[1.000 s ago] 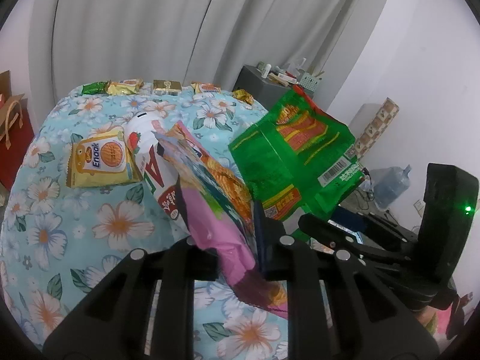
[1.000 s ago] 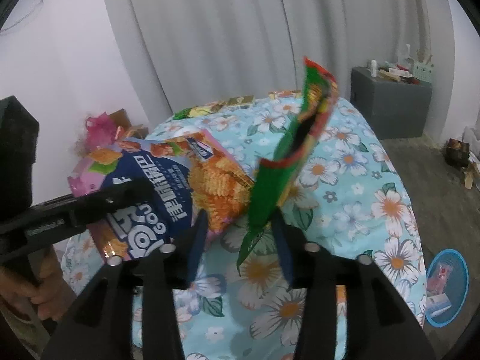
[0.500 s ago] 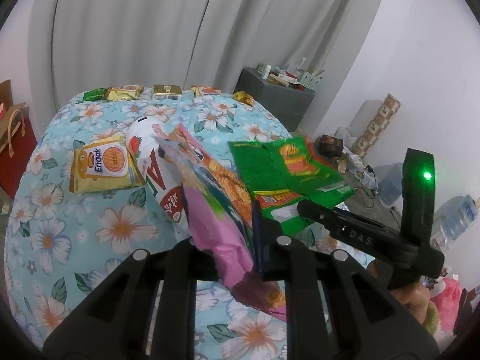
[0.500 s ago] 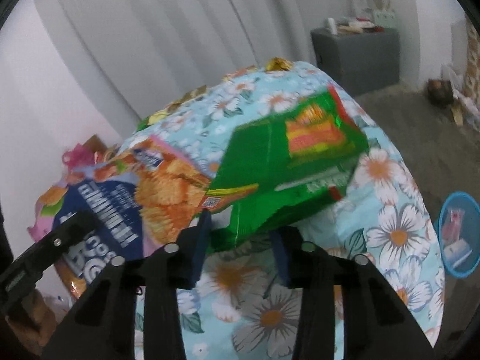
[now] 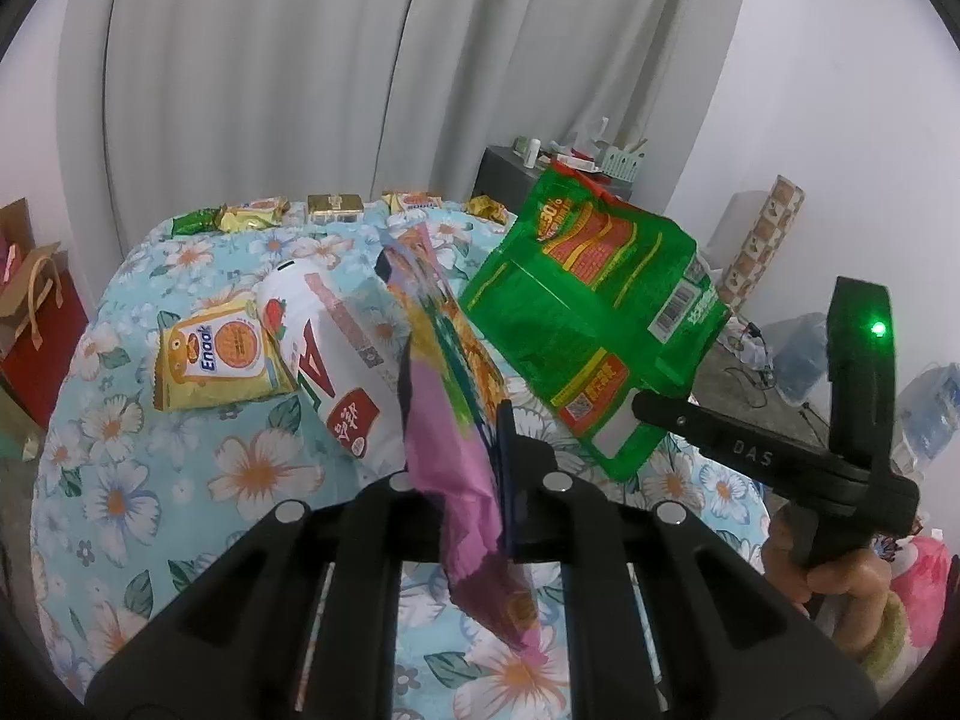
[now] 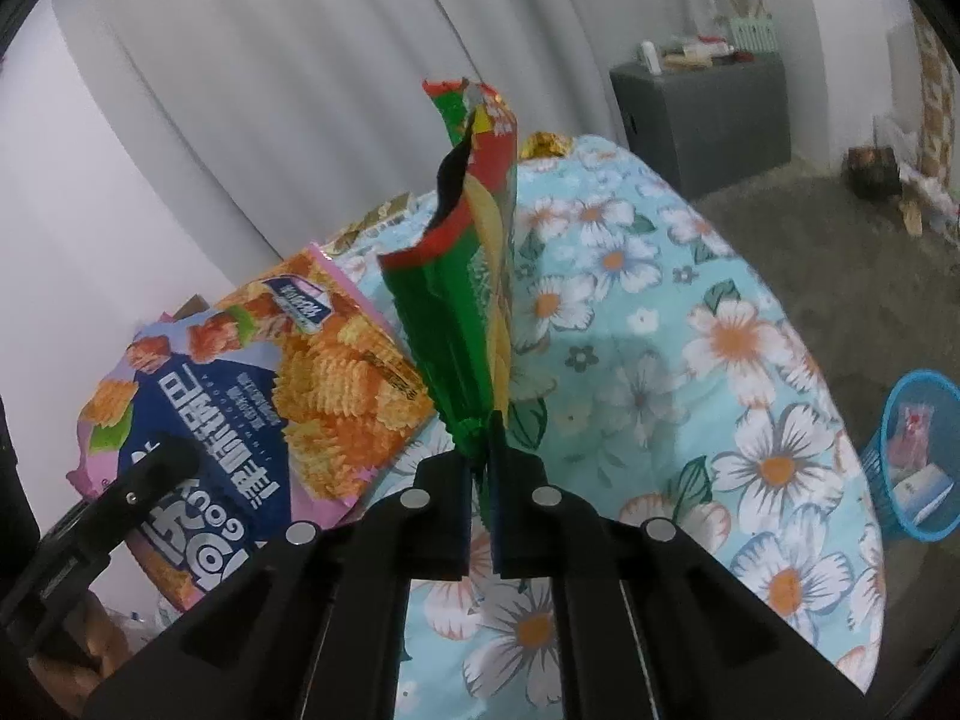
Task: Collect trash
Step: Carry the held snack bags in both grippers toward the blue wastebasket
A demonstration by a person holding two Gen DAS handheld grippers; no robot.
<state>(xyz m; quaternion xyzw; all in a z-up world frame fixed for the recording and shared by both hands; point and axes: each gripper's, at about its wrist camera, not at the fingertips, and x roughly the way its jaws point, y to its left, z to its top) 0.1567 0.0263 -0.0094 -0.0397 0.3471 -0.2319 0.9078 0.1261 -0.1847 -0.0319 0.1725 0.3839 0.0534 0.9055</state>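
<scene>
My left gripper (image 5: 480, 480) is shut on a pink and blue chip bag (image 5: 447, 384) and holds it edge-on above the floral table (image 5: 180, 468); its front shows in the right wrist view (image 6: 252, 408). My right gripper (image 6: 478, 468) is shut on a green chip bag (image 6: 474, 276), held upright; it shows broadside in the left wrist view (image 5: 594, 312). A yellow Enaak packet (image 5: 219, 357) and a white bag with red print (image 5: 336, 360) lie on the table.
Several small snack packets (image 5: 327, 208) line the table's far edge by the grey curtain. A blue bin (image 6: 918, 450) with trash in it stands on the floor to the right. A grey cabinet (image 6: 702, 114) stands behind. A red paper bag (image 5: 33, 324) stands at the left.
The green bag went from upright to flat and is upright again in the right gripper. The left gripper keeps the pink bag, nearly still.
</scene>
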